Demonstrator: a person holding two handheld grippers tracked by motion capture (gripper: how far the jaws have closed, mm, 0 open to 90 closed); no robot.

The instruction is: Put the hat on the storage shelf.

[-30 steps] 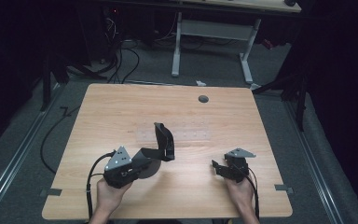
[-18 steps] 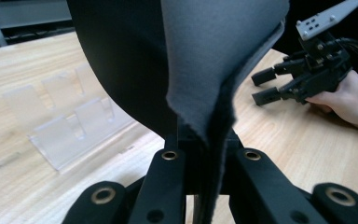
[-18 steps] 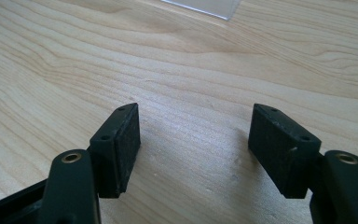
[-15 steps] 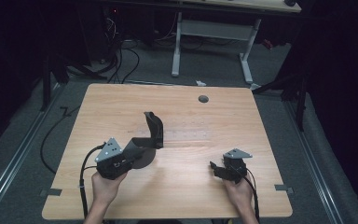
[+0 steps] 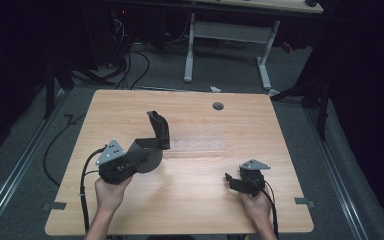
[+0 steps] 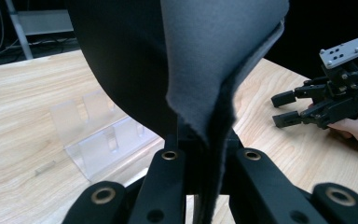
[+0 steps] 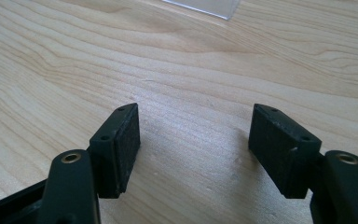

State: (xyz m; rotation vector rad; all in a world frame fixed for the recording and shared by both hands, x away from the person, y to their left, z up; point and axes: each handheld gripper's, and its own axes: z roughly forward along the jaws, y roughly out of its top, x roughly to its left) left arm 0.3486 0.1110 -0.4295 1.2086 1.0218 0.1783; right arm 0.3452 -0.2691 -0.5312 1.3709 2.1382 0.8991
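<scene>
One dark grey, limp felt piece (image 6: 214, 60)

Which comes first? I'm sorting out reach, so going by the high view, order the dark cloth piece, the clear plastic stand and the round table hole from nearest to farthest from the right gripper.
From the right gripper:
1. Clear plastic stand, up-left, mid-table.
2. Dark cloth piece, far left, clamped in the left gripper.
3. Round table hole, near the far edge.
Stand and cloth are close to call.

No text, label, brand, number or sign could be read anywhere in the pictures.
</scene>
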